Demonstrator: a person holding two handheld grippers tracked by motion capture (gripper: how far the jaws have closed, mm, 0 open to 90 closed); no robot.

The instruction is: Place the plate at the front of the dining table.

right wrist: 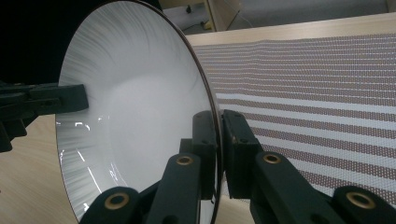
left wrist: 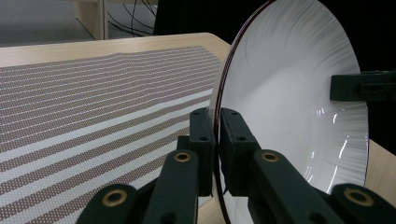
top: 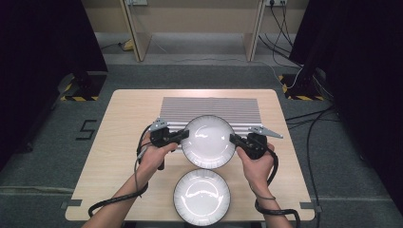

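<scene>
Each black hand-held gripper, left (top: 183,136) and right (top: 235,139), has brass-ringed screws on its linkages, a grey three-cornered plate, a thick black trailing cable, and seemingly bare forearms behind.

A light wood table (top: 123,102) with rounded corners stood on grey carpet floor (top: 43,156). At 12 o'clock beyond it, a pale wooden desk frame (top: 135,35) with two upright legs backed onto a beige wall; a wall socket (top: 275,2) sat at about 1 o'clock with black cables (top: 278,28) trailing down. Dark curtains or panels (top: 38,57) closed off 9 and 3 o'clock. Black stand bases with yellow-black hazard tape (top: 78,97) sat at 10 and 2 o'clock. A black floor marking (top: 87,129), shaped like a 5, lay at 9 o'clock. More cables (top: 313,123) ran across the floor at 3 o'clock. Lighting was even, overhead.
</scene>
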